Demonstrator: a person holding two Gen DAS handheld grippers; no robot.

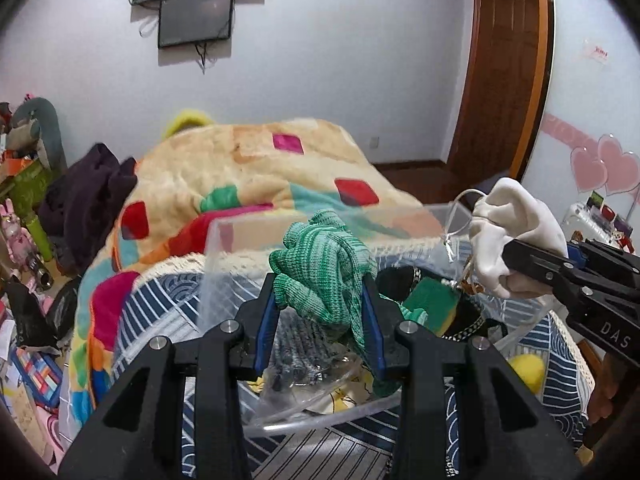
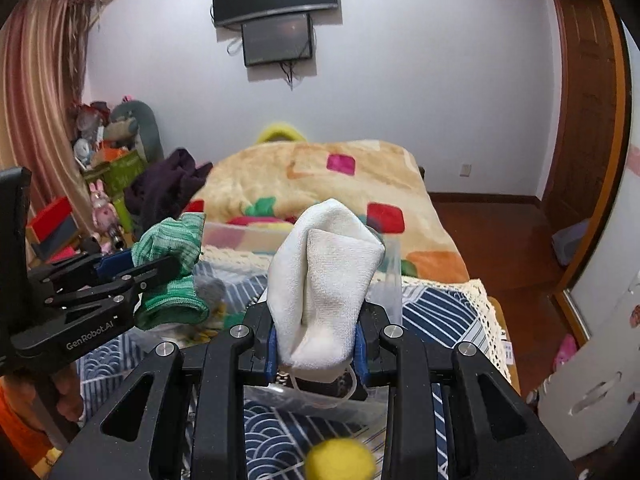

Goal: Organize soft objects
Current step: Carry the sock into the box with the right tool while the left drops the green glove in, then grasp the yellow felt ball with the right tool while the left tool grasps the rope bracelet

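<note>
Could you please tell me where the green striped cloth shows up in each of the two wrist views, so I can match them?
Left wrist view: the green cloth is at centre, pinched in the left tongs.
Right wrist view: the green cloth is at left of centre, in front of the white cloth's left side.
Shared landmark: the white cloth held in the right tongs.

Green-and-white striped knitted cloth (image 1: 320, 276): crumpled, bunched upward, one end drooping, held in the air above a clear plastic bin (image 1: 224, 240) on the bed. Cream-white soft fabric pouch (image 2: 324, 280): folded, upright, white cord loop hanging below, also held aloft. Small yellow fuzzy ball (image 2: 340, 460): lies on the blue patterned bedcover.
</note>
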